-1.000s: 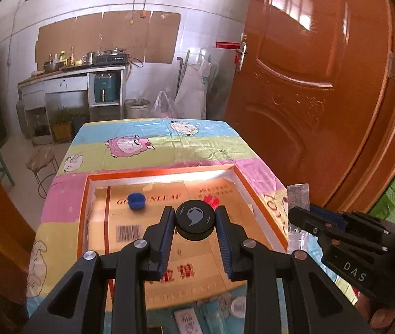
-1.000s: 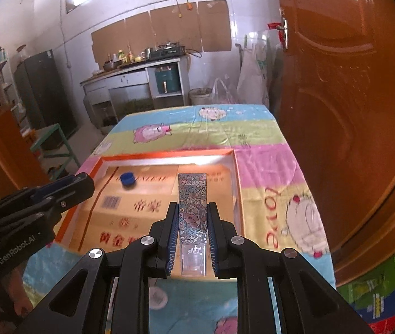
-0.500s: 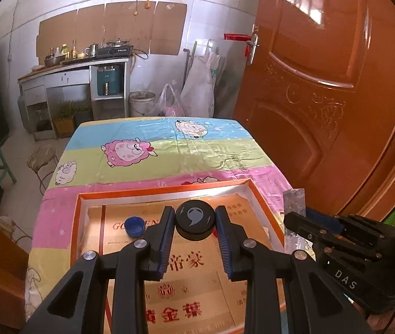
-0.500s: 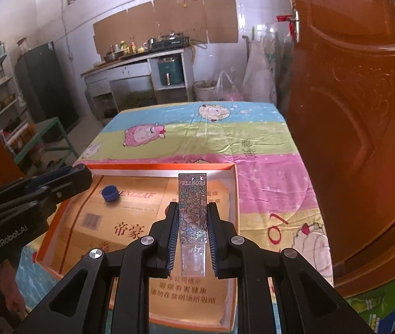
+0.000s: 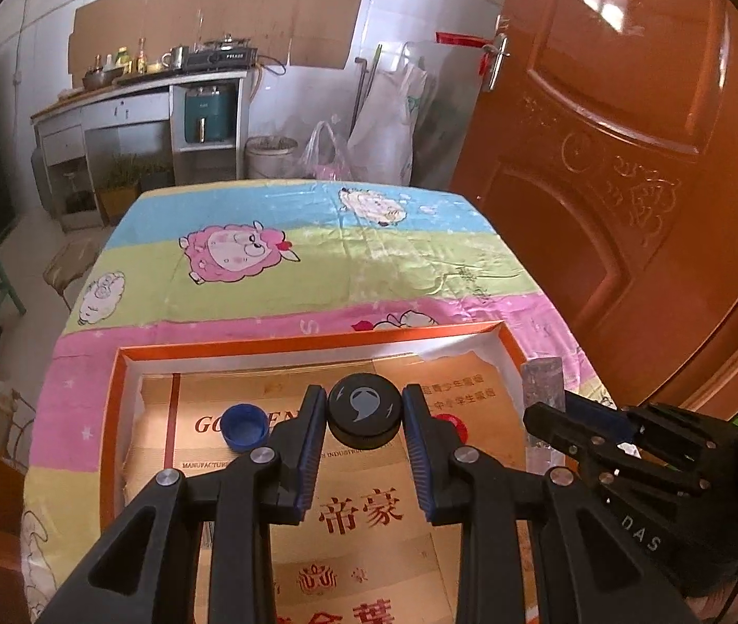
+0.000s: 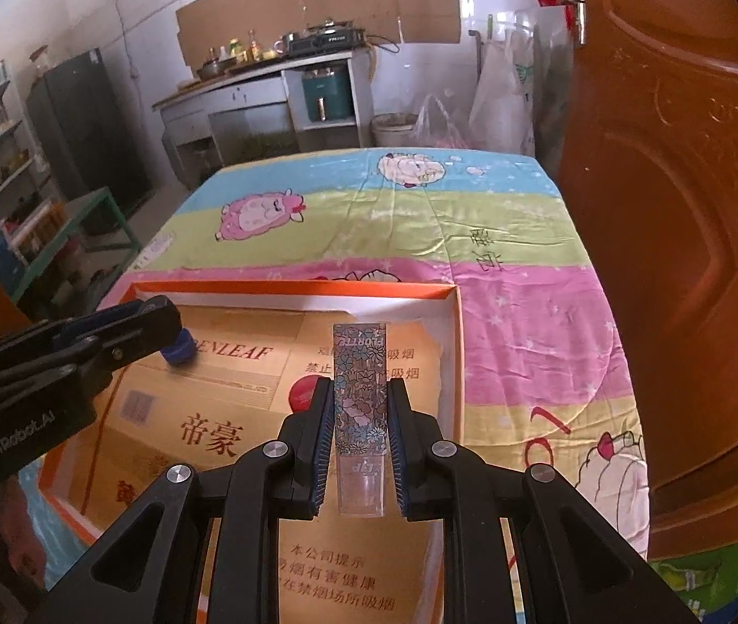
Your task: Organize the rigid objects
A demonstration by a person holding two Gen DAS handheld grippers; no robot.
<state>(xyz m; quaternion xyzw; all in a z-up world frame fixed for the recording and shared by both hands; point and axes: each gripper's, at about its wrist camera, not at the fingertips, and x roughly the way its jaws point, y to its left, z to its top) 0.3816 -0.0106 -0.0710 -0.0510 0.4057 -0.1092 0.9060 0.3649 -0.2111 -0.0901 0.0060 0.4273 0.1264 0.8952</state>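
Observation:
My left gripper (image 5: 365, 408) is shut on a round black lid (image 5: 365, 417) and holds it above the orange-rimmed cardboard tray (image 5: 285, 349). My right gripper (image 6: 359, 403) is shut on a flat clear rectangular piece with a flower pattern (image 6: 359, 390), held upright over the tray's (image 6: 316, 288) right part. A blue bottle cap (image 5: 244, 425) lies in the tray at the left; it also shows in the right wrist view (image 6: 180, 351), partly behind the left gripper (image 6: 108, 330). A red cap (image 6: 302, 393) lies in the tray near the patterned piece.
The tray sits on a table with a striped cartoon-sheep cloth (image 5: 316, 255). A brown wooden door (image 5: 629, 156) stands close on the right. A kitchen counter (image 5: 150, 88), bags and a bucket are beyond the table's far end. The right gripper (image 5: 629, 447) shows at the tray's right edge.
Both grippers have moved forward over the tray, still holding the black lid and the patterned piece. The tray's far rim and the red cap now sit closer.

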